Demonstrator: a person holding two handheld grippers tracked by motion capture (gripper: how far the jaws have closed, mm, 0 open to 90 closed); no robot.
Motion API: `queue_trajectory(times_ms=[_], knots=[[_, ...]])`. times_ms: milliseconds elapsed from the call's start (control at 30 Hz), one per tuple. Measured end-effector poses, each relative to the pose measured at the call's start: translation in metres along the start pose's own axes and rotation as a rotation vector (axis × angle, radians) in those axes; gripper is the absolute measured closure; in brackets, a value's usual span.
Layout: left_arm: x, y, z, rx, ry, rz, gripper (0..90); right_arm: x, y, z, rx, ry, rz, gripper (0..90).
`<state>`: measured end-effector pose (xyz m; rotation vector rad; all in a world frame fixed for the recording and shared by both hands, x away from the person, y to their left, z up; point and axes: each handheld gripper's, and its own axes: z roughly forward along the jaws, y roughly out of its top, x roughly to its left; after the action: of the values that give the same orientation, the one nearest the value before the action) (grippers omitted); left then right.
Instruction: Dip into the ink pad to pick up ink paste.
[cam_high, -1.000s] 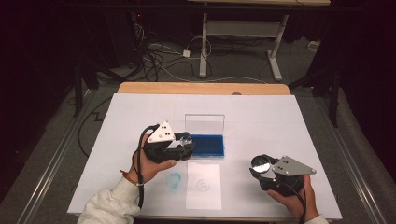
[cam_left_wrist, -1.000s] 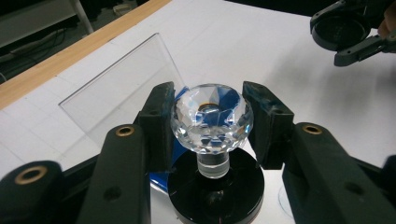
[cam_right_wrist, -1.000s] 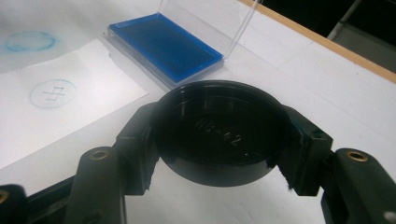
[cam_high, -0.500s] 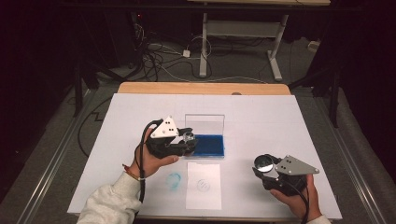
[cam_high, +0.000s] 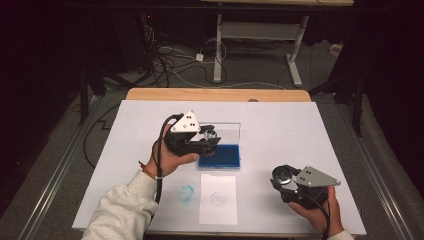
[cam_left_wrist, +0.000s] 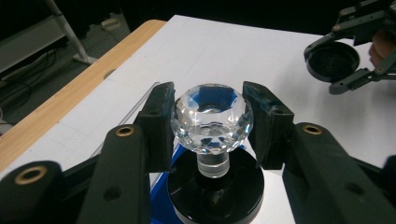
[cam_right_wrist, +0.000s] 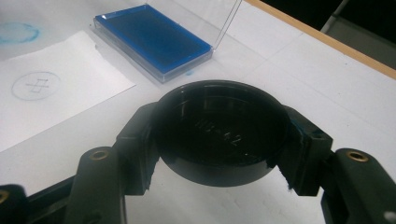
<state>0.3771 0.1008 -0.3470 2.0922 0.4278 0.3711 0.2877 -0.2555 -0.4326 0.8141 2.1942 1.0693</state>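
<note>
The left claw (cam_left_wrist: 208, 123) grips a crystal-knobbed stamp (cam_left_wrist: 211, 119) above the blue ink pad (cam_high: 219, 156), while the right claw (cam_right_wrist: 219, 140) clamps its black cap (cam_right_wrist: 219, 135).

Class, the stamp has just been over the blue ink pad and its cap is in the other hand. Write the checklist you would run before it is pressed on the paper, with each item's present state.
1. Left gripper shut on the crystal-knob stamp, jaws on either side of the knob: ok.
2. Right gripper shut on the black cap, held aside from the stamp: ok.
3. Paper sheet lies flat in front of the ink pad: ok.
4. Room left on the sheet beside the round print: ok.
5. Stamp face inked: cannot tell, it faces down.
6. Stamp above the sheet: not ok, it is above the pad.
</note>
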Motion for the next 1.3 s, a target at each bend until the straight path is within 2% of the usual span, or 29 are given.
queue_trajectory(times_ms=[233, 400, 567, 733, 900, 1100, 1133, 1200, 1233, 1300], knots=[[0.003, -0.001, 0.018, 0.037, -0.007, -0.011, 55.1, 0.002, -0.003, -0.001, 0.012, 0.004, -0.010, 38.5], [0.007, -0.009, 0.034, 0.056, -0.026, -0.017, 55.1, 0.002, -0.003, -0.002, 0.014, 0.003, -0.006, 38.5], [0.014, -0.024, 0.048, 0.046, -0.029, -0.050, 55.0, 0.006, -0.004, 0.000, 0.018, 0.007, -0.029, 38.4], [0.017, -0.041, 0.067, 0.098, -0.014, -0.055, 55.0, 0.006, -0.004, 0.002, 0.029, 0.007, -0.035, 38.4], [0.024, -0.052, 0.074, 0.085, -0.021, -0.085, 55.0, 0.006, -0.005, 0.003, 0.033, 0.009, -0.036, 38.4], [0.024, -0.055, 0.081, 0.075, -0.017, -0.076, 55.0, 0.007, -0.006, 0.004, 0.041, 0.013, -0.042, 38.4], [0.024, -0.055, 0.082, 0.081, -0.021, -0.073, 55.0, 0.008, -0.006, 0.005, 0.045, 0.016, -0.042, 38.4], [0.022, -0.057, 0.084, 0.101, -0.002, -0.058, 55.0, 0.008, -0.006, 0.005, 0.045, 0.016, -0.044, 38.4], [0.022, -0.059, 0.085, 0.111, -0.009, -0.052, 55.0, 0.008, -0.006, 0.005, 0.046, 0.017, -0.046, 38.4], [0.021, -0.061, 0.085, 0.118, 0.009, -0.048, 55.0, 0.008, -0.006, 0.005, 0.047, 0.017, -0.051, 38.4]])
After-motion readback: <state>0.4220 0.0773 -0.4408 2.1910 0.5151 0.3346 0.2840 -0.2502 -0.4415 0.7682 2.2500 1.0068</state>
